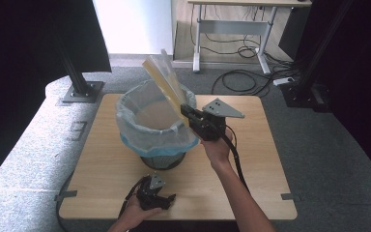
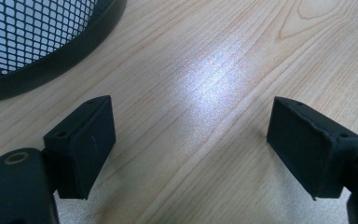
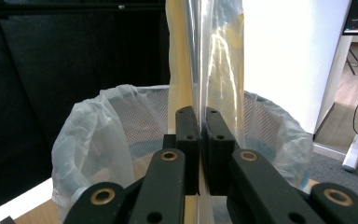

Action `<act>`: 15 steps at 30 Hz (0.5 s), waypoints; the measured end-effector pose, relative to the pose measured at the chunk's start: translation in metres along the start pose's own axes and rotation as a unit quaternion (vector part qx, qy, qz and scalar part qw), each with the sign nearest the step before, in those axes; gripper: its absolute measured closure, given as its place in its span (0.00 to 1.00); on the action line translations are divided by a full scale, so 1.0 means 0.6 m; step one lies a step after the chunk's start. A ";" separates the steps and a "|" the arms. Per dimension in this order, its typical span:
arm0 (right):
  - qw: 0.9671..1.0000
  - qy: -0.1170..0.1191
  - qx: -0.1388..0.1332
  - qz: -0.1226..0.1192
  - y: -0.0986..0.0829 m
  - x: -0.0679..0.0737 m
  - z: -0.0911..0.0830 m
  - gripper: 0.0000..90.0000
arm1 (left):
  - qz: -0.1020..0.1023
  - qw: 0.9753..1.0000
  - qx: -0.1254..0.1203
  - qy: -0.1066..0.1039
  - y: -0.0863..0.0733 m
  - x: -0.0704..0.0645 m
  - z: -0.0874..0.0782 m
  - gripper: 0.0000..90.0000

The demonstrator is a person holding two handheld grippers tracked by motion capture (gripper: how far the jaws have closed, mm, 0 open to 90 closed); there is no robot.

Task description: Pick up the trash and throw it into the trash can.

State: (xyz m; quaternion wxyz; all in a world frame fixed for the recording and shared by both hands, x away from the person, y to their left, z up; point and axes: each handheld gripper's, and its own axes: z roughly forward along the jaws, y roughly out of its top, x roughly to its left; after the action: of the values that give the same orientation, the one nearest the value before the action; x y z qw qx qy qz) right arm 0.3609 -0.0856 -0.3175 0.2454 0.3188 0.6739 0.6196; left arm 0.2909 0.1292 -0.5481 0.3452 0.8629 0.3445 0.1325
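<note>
Your light wooden table (image 1: pixel 251 159) and what sits on it

You have a black mesh wastebasket (image 1: pixel 160 157) standing upright on the far-left part of the top, lined with a pale blue bag (image 1: pixel 125 121) folded over its rim. Your left gripper (image 1: pixel 155 194) rests on the wood near the front edge (just in front of the basket), its jaws spread apart.
</note>
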 end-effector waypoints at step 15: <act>1.000 0.012 0.006 0.001 -0.003 0.016 0.023 0.95 | 0.000 1.000 0.000 0.000 0.000 0.000 0.000 0.17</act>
State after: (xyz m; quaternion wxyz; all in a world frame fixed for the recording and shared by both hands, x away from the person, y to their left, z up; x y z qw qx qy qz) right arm 0.3639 -0.0693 -0.3202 0.2349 0.3137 0.6800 0.6197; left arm 0.2909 0.1292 -0.5481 0.3453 0.8630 0.3442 0.1325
